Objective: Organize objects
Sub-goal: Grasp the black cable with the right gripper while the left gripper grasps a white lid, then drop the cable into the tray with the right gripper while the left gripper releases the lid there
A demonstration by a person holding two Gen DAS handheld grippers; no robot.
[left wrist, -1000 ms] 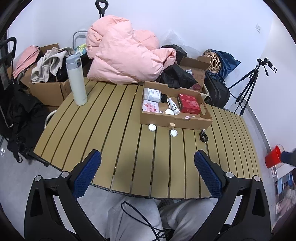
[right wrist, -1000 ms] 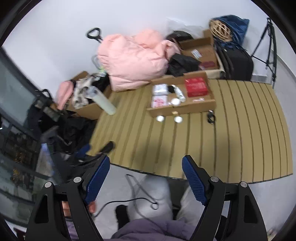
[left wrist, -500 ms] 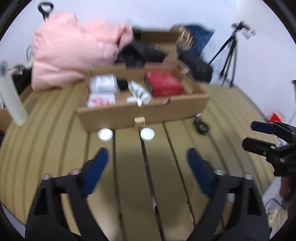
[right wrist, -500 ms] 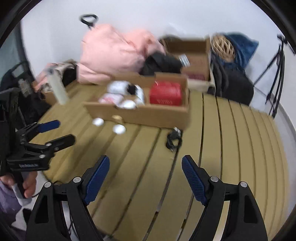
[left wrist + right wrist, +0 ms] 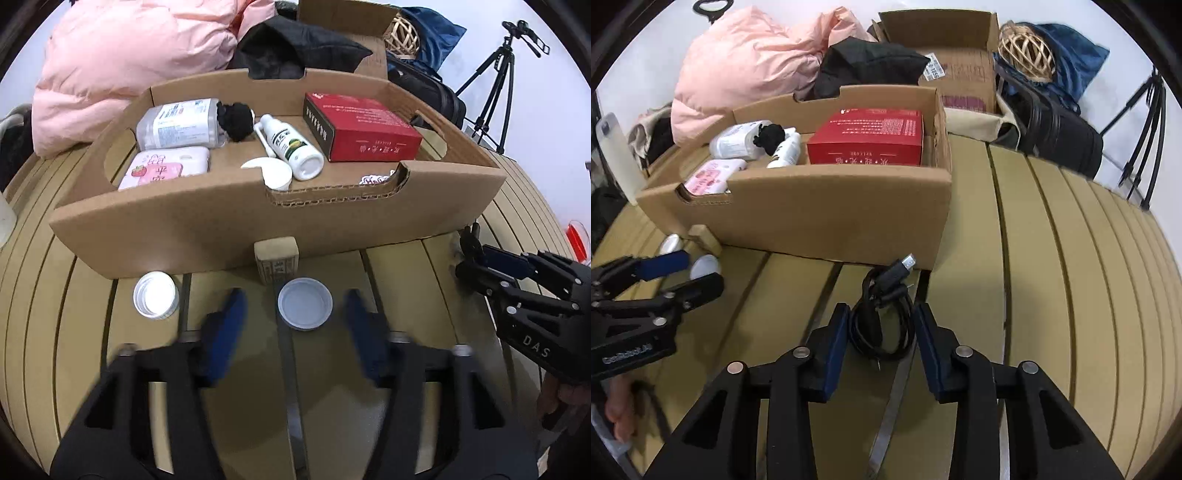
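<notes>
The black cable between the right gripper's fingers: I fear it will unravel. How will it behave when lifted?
The cable is loosely coiled with no visible tie, so it will probably sag and uncoil. It looks light. Its plug end sticks out and may dangle.

In the left wrist view, motion blur is smearing the blue pads of the left hand-held gripper, so their edges are not reading clearly. The cardboard tray's front wall is covering the lower part of the small white cup and most of a white patterned item. In the right wrist view, the same wall is hiding the lower part of the pink pack and the spray bottle. The left frame edge is cutting off the white flask. Print on the red box is too small to read.
</notes>
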